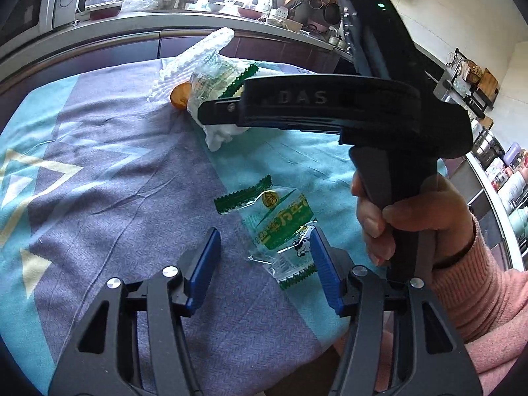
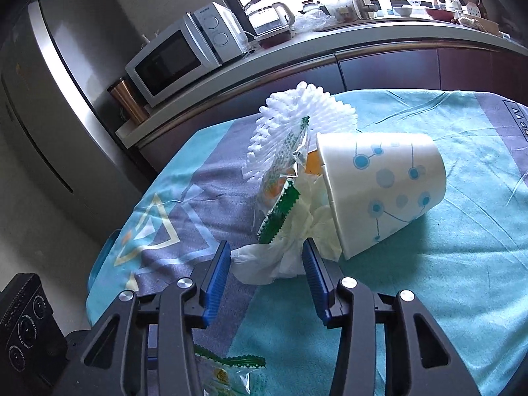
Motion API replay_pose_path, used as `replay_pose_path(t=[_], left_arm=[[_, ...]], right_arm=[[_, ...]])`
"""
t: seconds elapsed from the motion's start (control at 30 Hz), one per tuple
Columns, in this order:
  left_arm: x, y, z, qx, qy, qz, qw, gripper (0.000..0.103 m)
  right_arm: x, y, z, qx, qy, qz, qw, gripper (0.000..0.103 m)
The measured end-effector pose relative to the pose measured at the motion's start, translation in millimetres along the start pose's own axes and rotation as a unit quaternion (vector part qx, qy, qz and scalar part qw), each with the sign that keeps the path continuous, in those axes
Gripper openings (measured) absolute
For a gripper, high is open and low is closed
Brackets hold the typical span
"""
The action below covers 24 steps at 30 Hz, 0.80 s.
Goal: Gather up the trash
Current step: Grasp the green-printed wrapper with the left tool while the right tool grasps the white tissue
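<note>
A green and clear candy wrapper [image 1: 277, 227] lies flat on the tablecloth. My left gripper [image 1: 265, 260] hovers over its near end, open, with the right pad beside the wrapper and not pressing it. A paper cup with blue dots [image 2: 382, 188] lies on its side. Spilling from its mouth are a white foam net [image 2: 297, 115], a second green wrapper [image 2: 280, 181], something orange [image 2: 312, 161] and a crumpled white tissue [image 2: 274, 260]. My right gripper [image 2: 265, 265] stands open with the tissue's end between its blue pads.
A teal and purple tablecloth [image 1: 115, 181] covers the table. The right gripper's black body [image 1: 330, 105], held by a hand in a pink sleeve [image 1: 478, 283], crosses the left wrist view. Behind stand a kitchen counter, a microwave [image 2: 184, 52], a kettle [image 2: 270, 16] and a fridge [image 2: 49, 115].
</note>
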<state>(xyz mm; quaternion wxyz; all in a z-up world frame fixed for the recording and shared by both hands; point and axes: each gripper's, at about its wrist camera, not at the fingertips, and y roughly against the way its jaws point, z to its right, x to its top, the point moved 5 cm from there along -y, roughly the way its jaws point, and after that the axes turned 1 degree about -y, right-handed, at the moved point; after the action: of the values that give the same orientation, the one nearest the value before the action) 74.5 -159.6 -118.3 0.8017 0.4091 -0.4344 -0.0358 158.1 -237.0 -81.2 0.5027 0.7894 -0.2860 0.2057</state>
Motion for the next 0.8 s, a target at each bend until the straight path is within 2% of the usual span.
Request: replay_pose_path(t=[0.07, 0.13, 0.17, 0.23, 0.37, 0.5, 0.8], left_arm=[[0, 0, -1, -0.002, 0.005, 0.0, 1.0, 0.045], [0, 1, -3, -0.005, 0.007, 0.002, 1.0, 0.042], [0, 2, -3, -0.006, 0.007, 0.004, 0.9999, 0.038], [1, 4, -3, -0.009, 0.004, 0.007, 0.9999, 0.031], [2, 4, -3, -0.012, 0.002, 0.008, 0.9999, 0.024], [2, 10, -7, -0.015, 0.011, 0.015, 0.9997, 0.022], [-1, 29, -16, -0.006, 0.023, 0.034, 0.9991, 0.02]], right_arm=[[-2, -5, 2, -0.007, -0.003, -0.008, 1.0, 0.041], [-5, -7, 4, -0.005, -0.003, -0.014, 1.0, 0.027], [-6, -7, 6, -0.004, -0.005, -0.016, 1.0, 0.024], [-8, -5, 9, 0.002, -0.01, -0.018, 1.0, 0.01], [-9, 8, 8, 0.017, -0.007, -0.01, 1.0, 0.008], [-9, 27, 3, 0.052, -0.012, -0.003, 0.999, 0.008], [-13, 52, -16, 0.099, 0.006, 0.005, 0.995, 0.008]])
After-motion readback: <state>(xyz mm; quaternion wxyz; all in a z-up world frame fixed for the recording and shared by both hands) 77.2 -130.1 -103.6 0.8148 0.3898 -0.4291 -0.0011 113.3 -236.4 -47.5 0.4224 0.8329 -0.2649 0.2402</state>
